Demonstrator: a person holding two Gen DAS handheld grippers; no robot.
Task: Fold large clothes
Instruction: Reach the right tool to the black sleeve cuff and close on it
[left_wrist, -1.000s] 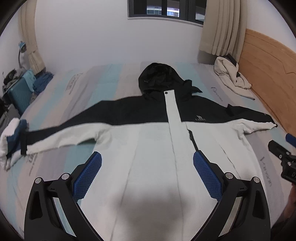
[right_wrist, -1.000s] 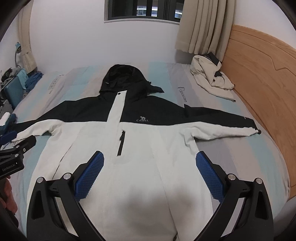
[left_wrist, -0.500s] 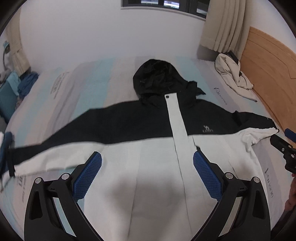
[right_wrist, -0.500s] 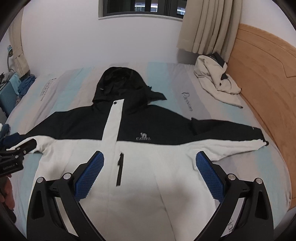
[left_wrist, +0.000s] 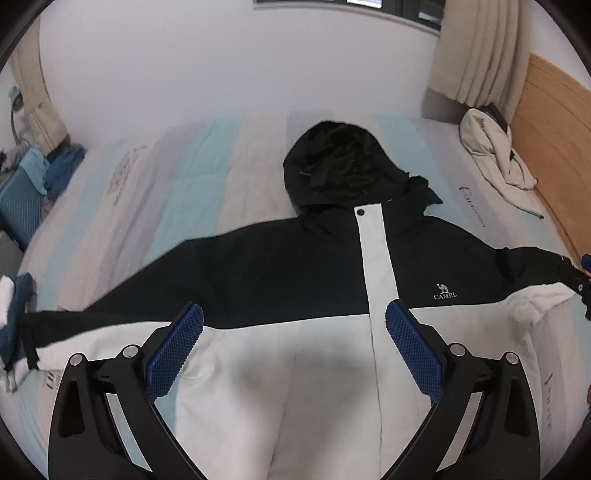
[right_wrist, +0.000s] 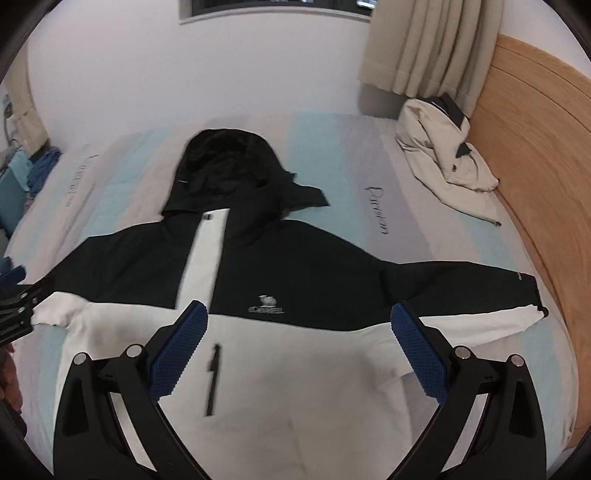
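A black-and-white hooded jacket (left_wrist: 295, 280) (right_wrist: 295, 288) lies flat, front up, on the bed with both sleeves spread wide and the hood pointing to the far wall. My left gripper (left_wrist: 293, 345) hovers open over the jacket's white lower part, left of the white zip strip. My right gripper (right_wrist: 297, 349) hangs open above the chest near the small logo (right_wrist: 266, 305), holding nothing. The left gripper's body (right_wrist: 14, 310) shows at the left edge of the right wrist view, by the left sleeve. The jacket's hem is hidden below both views.
A crumpled beige garment (left_wrist: 495, 151) (right_wrist: 443, 155) lies at the bed's far right corner beside the wooden headboard (right_wrist: 535, 155). Blue clothes and a teal box (left_wrist: 26, 192) sit off the bed's left side. The striped bedsheet (left_wrist: 192, 184) is bare around the hood.
Both grippers have moved forward over the jacket toward the hood, so the chest and hood now look larger and nearer. Both stay open.
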